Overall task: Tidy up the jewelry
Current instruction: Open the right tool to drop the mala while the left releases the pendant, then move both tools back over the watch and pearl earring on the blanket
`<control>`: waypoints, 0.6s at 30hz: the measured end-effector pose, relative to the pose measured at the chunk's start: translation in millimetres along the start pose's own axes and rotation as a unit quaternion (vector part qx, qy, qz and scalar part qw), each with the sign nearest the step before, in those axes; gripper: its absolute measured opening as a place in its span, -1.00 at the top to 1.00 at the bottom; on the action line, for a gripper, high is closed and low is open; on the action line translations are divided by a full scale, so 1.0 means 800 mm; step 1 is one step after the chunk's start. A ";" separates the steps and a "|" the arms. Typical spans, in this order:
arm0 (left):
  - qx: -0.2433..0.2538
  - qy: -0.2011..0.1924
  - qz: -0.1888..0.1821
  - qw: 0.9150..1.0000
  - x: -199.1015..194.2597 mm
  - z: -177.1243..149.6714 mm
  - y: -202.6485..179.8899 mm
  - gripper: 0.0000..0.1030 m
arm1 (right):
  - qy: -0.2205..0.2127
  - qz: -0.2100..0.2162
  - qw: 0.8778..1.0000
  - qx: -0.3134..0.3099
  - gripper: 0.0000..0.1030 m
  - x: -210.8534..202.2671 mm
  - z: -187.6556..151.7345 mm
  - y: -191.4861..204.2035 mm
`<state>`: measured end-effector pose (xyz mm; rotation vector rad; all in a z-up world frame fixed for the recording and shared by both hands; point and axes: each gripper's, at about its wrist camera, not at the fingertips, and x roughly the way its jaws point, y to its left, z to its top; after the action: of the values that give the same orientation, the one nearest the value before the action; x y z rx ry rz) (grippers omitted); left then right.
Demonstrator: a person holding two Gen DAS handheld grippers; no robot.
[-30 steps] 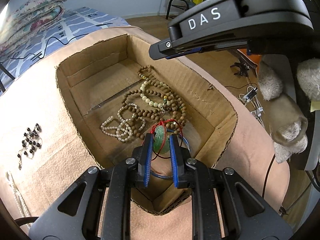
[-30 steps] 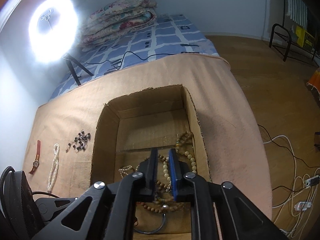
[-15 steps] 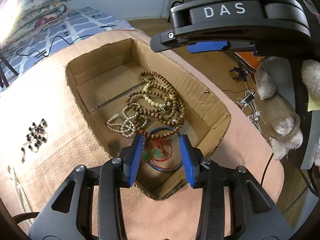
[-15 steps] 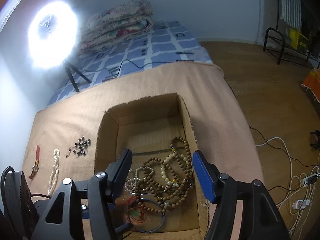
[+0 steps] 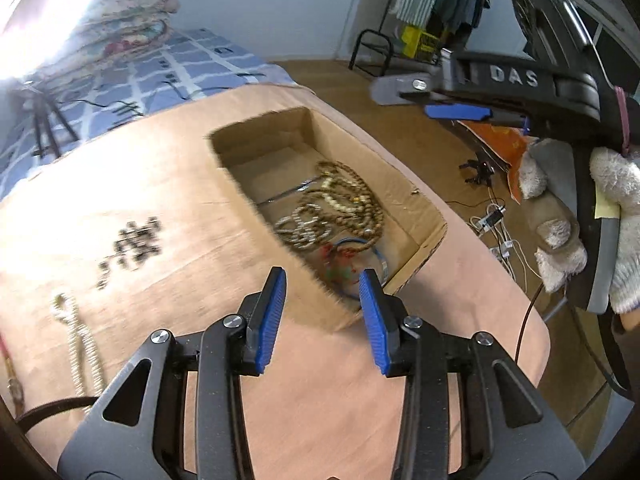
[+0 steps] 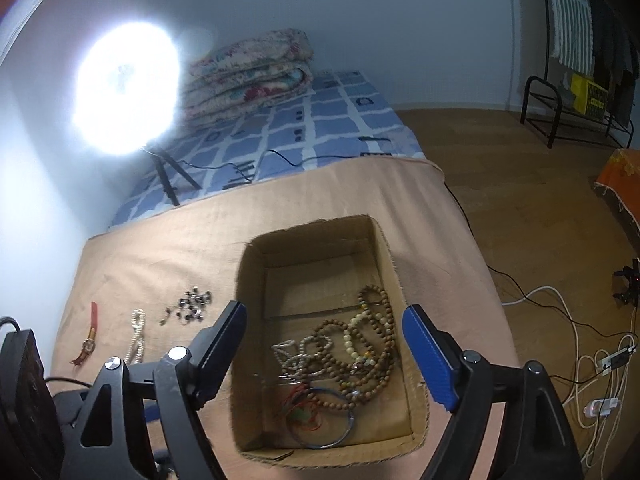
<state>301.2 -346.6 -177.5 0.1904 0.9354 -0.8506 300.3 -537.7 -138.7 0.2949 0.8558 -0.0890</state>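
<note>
Right gripper [image 6: 324, 356] jaws opening wide, empty, above cardboard box [image 6: 390, 264] | left gripper [image 5: 322, 316] part-open, empty, over box's near-left corner | in box, near end: green pendant on red cord [image 6: 302, 414], blue bangle [image 6: 344, 438]; beyond: wooden bead strands [image 6: 368, 340] | left of box on cloth: black beads [image 6: 192, 302], pearl strand [image 6: 136, 336], red-strap watch [image 6: 89, 340]

i see a bench [image 6: 168, 264] draped in tan cloth. directly on it sit an open brown cardboard box [image 6: 390, 264], a cluster of small dark beads [image 6: 192, 303], a white pearl strand [image 6: 137, 334] and a red-strapped wristwatch [image 6: 89, 340].
</note>
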 end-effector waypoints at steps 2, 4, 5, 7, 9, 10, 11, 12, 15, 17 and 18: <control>-0.004 -0.007 0.008 1.000 -0.023 -0.010 0.015 0.25 | -0.005 0.012 1.000 -0.003 -0.62 -0.010 -0.004 0.012; -0.008 -0.013 0.016 1.000 -0.041 -0.017 0.029 0.25 | -0.007 0.020 1.000 -0.012 -0.62 -0.018 -0.008 0.027; -0.010 -0.017 0.022 1.000 -0.052 -0.021 0.038 0.25 | -0.009 0.024 1.000 -0.018 -0.63 -0.021 -0.011 0.035; -0.015 -0.025 0.035 0.999 -0.075 -0.032 0.057 0.25 | -0.009 0.031 0.999 -0.026 -0.63 -0.027 -0.016 0.049; -0.025 -0.030 0.045 0.998 -0.093 -0.042 0.077 0.25 | -0.008 0.041 0.999 -0.030 -0.63 -0.031 -0.022 0.060; -0.031 -0.033 0.050 0.998 -0.104 -0.047 0.088 0.25 | -0.007 0.046 0.998 -0.032 -0.63 -0.034 -0.025 0.068; -0.036 -0.036 0.055 0.997 -0.113 -0.052 0.099 0.25 | -0.006 0.051 0.998 -0.033 -0.63 -0.036 -0.029 0.074; -0.041 -0.039 0.061 0.997 -0.120 -0.056 0.110 0.25 | -0.004 0.056 0.998 -0.037 -0.63 -0.037 -0.032 0.081; -0.062 -0.047 0.080 0.994 -0.147 -0.075 0.146 0.25 | 0.001 0.065 0.997 -0.048 -0.63 -0.038 -0.043 0.101; -0.078 -0.050 0.090 0.992 -0.161 -0.089 0.170 0.25 | 0.007 0.075 0.996 -0.054 -0.63 -0.037 -0.051 0.115; -0.086 -0.052 0.096 0.990 -0.169 -0.097 0.183 0.25 | 0.010 0.082 0.995 -0.057 -0.63 -0.037 -0.056 0.125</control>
<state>315.5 -135.3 -150.0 0.0847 0.8729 -0.5937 268.1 -430.6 -122.0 0.2585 0.8509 0.1164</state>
